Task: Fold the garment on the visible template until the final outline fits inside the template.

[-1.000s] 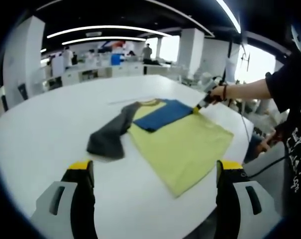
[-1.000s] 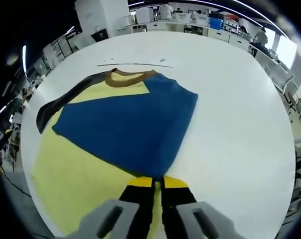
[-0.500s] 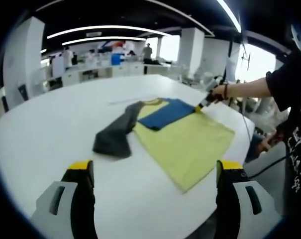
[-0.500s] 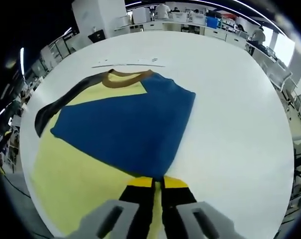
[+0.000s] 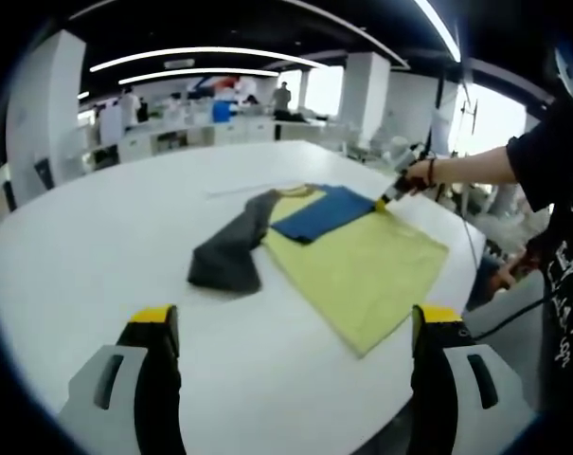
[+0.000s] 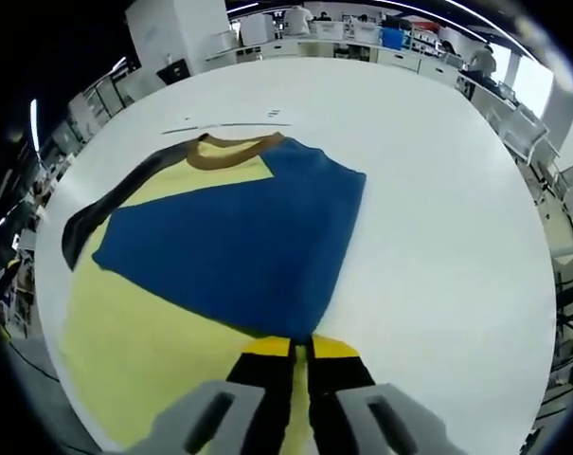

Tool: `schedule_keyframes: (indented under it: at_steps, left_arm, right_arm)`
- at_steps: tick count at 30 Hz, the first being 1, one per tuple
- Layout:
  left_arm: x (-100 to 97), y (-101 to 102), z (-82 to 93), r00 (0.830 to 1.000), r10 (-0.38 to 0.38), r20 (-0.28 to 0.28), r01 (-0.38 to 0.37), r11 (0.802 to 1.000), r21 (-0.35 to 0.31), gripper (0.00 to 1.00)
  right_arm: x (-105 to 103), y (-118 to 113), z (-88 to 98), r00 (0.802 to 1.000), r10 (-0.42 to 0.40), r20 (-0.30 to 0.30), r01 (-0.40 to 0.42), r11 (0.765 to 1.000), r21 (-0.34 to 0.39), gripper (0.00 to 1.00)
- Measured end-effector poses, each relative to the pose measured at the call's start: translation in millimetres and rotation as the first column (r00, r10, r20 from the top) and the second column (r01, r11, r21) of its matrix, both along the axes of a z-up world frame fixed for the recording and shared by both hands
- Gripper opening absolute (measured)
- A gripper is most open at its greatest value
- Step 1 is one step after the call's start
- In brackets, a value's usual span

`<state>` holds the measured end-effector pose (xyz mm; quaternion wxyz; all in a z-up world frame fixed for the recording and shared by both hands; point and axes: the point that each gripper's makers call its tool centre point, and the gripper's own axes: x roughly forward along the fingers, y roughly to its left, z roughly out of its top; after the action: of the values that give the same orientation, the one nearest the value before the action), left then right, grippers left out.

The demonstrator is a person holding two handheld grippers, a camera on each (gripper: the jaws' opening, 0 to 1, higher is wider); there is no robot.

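garment [image 5: 352, 261]: yellow body, grey sleeve on its left, blue sleeve folded over top, brown collar; lies flat on white table [image 5: 97, 246] | left gripper [image 5: 291, 355]: jaws spread, holding nothing | right gripper [image 6: 300, 355]: jaws pressed together, pinching blue sleeve's edge | room: open office, ceiling light strips

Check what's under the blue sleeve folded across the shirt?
The blue sleeve lies on the yellow shirt body, beside the brown collar. The right gripper pinches its edge; whatever it covers is hidden.
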<state>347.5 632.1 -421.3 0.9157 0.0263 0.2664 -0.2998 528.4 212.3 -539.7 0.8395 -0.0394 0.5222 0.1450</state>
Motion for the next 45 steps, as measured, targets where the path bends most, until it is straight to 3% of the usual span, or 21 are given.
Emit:
schedule_keyframes:
  at_steps: [5, 8, 13, 17, 23, 28, 32, 37, 45]
  left_arm:
    - [0.6, -0.9, -0.9, 1.0, 0.005, -0.003, -0.005, 1.0, -0.004, 0.99]
    - [0.4, -3.2, -0.3, 1.0, 0.008, -0.004, -0.008, 1.0, -0.006, 0.99]
    - [1.4, -4.8, 0.7, 1.0, 0.014, -0.005, -0.014, 1.0, -0.004, 0.99]
    - [4.6, -4.3, 2.0, 1.0, 0.018, -0.002, -0.018, 1.0, -0.009, 0.99]
    - [11.0, -2.1, 4.4, 0.998, 0.057, 0.007, -0.057, 0.998, -0.016, 0.99]
    - [18.6, 3.0, 5.2, 0.995, 0.101, 0.011, -0.1, 0.994, -0.031, 0.98]
    - [27.7, 2.7, 3.1, 0.994, 0.106, 0.012, -0.106, 0.994, -0.033, 0.95]
    - [35.4, 3.3, 0.2, 0.992, 0.123, 0.01, -0.122, 0.991, -0.049, 0.93]
    - [45.2, 7.4, -12.5, 0.985, 0.173, -0.011, -0.173, 0.983, -0.056, 0.91]
  right_arm:
    - [-1.1, 3.1, 1.7, 1.0, -0.01, 0.008, 0.01, 1.0, 0.009, 0.07]
    - [10.4, 1.7, 1.0, 0.999, -0.026, 0.027, 0.025, 1.0, 0.018, 0.24]
    - [13.4, 13.1, 21.7, 0.994, -0.04, 0.101, 0.033, 0.997, 0.067, 0.47]
    - [22.2, 16.5, 29.8, 0.99, -0.021, 0.14, 0.011, 0.998, 0.069, 0.73]
    - [21.6, 25.5, 39.7, 0.984, 0.041, 0.172, -0.054, 0.996, 0.071, 0.91]
    - [17.2, 30.5, 51.9, 0.974, 0.056, 0.218, -0.077, 0.993, 0.086, 1.0]
    - [20.9, 34.0, 64.2, 0.952, 0.116, 0.284, -0.146, 0.986, 0.084, 1.0]
    - [5.9, 38.4, 80.1, 0.93, 0.159, 0.33, -0.193, 0.978, 0.074, 1.0]
    - [-14.1, 42.8, 102.6, 0.897, 0.186, 0.4, -0.251, 0.961, 0.118, 1.0]
